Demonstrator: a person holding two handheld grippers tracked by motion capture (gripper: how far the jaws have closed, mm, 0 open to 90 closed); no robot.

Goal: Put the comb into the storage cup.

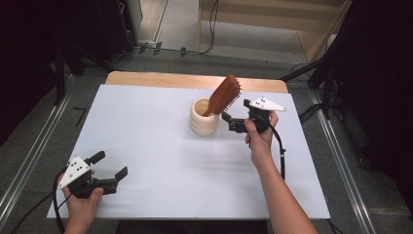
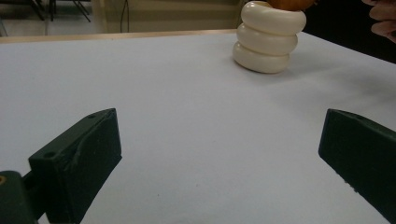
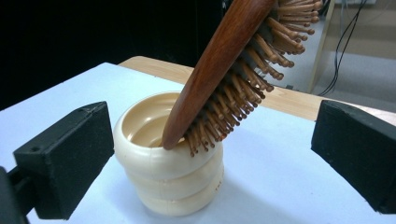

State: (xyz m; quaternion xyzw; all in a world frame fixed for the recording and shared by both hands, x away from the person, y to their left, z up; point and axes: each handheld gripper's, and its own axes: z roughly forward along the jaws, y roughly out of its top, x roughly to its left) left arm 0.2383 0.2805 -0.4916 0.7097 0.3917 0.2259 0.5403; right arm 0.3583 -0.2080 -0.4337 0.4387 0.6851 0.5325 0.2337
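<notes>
A cream ribbed cup stands right of the table's middle. A wooden hairbrush rests handle-down in it and leans to the right, bristles facing right. My right gripper is open just right of the cup, its jaws pointing at it without touching. In the right gripper view the cup and the brush sit close ahead between the spread jaws of that gripper. My left gripper is open near the front left corner, holding nothing. From the left gripper the cup appears far off.
A white sheet covers the table, with a wooden edge at the back. Metal floor rails run along both sides, and cables lie on the floor behind. A hand shows at the top right of the left gripper view.
</notes>
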